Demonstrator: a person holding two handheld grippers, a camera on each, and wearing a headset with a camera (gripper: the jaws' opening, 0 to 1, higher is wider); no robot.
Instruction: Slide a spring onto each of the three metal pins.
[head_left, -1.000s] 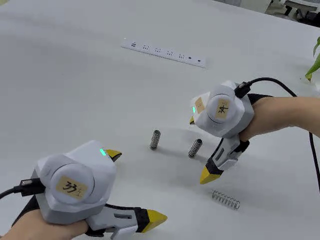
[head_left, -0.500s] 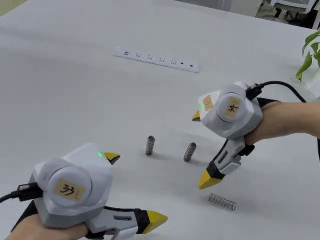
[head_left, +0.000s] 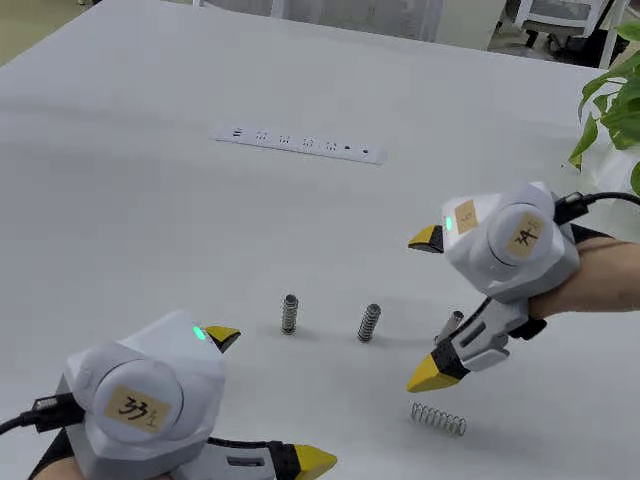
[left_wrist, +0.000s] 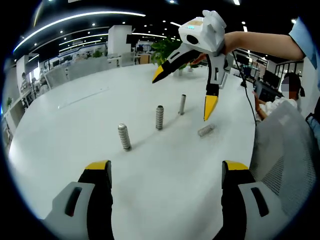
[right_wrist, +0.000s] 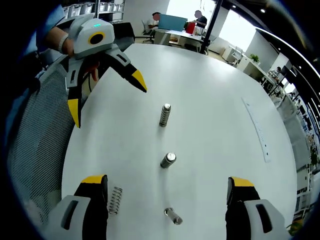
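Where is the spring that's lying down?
Head view, lower right: the loose spring lies on the table just below the right gripper, near the bare pin.

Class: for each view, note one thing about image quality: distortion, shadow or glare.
Head view: little distortion, the power strip looks straight; a sprung pin casts only a soft shadow. Left gripper view: fisheye curves the table edge, and ceiling lights glare as arcs. Right gripper view: same bulge; the windows are blown out.
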